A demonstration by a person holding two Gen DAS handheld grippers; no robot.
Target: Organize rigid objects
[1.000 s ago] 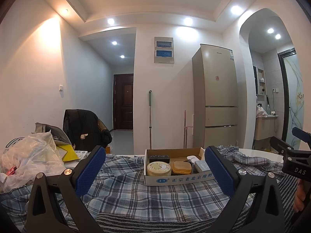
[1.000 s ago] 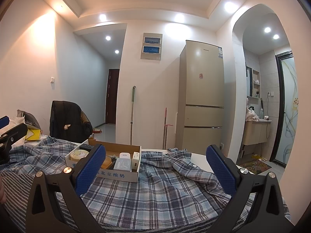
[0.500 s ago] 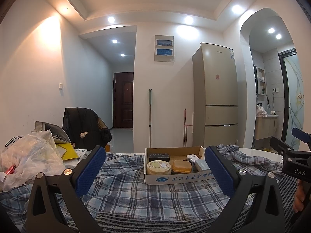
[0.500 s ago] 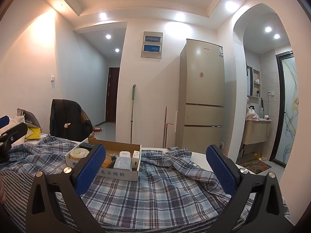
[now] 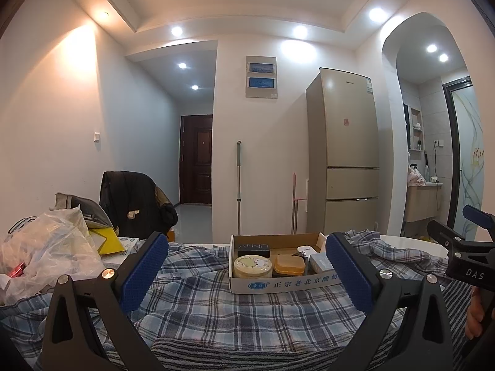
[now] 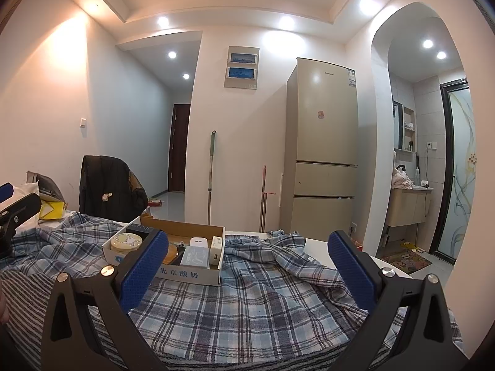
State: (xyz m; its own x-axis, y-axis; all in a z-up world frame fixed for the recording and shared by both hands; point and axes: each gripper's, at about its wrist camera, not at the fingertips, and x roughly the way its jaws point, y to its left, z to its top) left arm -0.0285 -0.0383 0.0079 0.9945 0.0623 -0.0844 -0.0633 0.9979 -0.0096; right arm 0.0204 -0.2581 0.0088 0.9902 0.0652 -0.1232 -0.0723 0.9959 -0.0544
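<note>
Left wrist view: my left gripper (image 5: 247, 270) hangs with its blue pads spread wide and nothing between them, aimed at the cardboard box (image 5: 278, 281) that sits at twelve o'clock on the plaid cloth (image 5: 216, 309). Inside it lie a round cream tin (image 5: 252, 266) at the front left, a black box (image 5: 253, 249) behind it, an orange case (image 5: 289, 264) beside the tin and a pale blue box (image 5: 320, 261) toward the right. My right gripper (image 5: 473, 247) pokes in at three o'clock. Over the last second the box has drifted only slightly in the picture; nothing inside has shifted.

Right wrist view: my right gripper (image 6: 247, 270) is likewise spread and empty. The box sits at ten o'clock, partly behind my left pad, with a white charger (image 6: 217, 249) standing at its right end.

With the rigid pieces already lying in the box and both claws empty, this fits either a sorting finished or one about to be redone.
</note>
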